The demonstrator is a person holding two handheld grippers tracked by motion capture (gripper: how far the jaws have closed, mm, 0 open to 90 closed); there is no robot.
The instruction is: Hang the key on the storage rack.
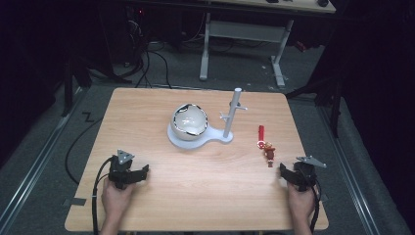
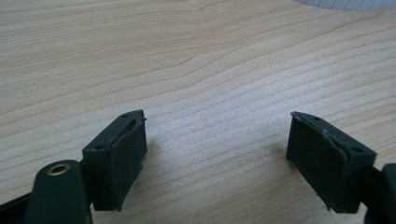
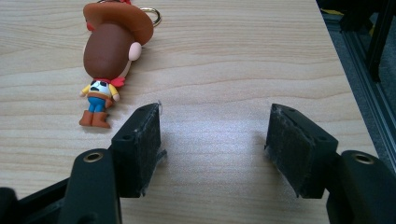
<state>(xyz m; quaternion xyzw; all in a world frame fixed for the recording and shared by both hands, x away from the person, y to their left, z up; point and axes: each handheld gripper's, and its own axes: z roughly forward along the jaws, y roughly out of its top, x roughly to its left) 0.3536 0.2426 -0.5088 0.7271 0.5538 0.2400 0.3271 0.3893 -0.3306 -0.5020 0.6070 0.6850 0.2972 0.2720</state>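
Note:
A cowboy figure keychain [image 1: 268, 152] with a red strap [image 1: 261, 133] lies flat on the wooden table [image 1: 195, 196] at the right. In the right gripper view the figure [image 3: 109, 51] lies face down, its boots just ahead and left of my left jaw. My right gripper [image 1: 291, 172] [image 3: 215, 116] rests open on the table, nothing between its jaws. A white peg stand [image 1: 232, 115] rises from a white base [image 1: 215, 138] that carries a white bowl [image 1: 190, 121] at mid-table. My left gripper [image 1: 139, 172] [image 2: 217, 126] sits open on bare wood at the front left.
The table's right edge [image 3: 345, 70] runs close beside my right gripper, with dark floor below. A strip of the white base [image 2: 345, 3] shows far ahead of the left gripper. A white desk frame [image 1: 244, 34] and cables [image 1: 147, 63] stand behind the table.

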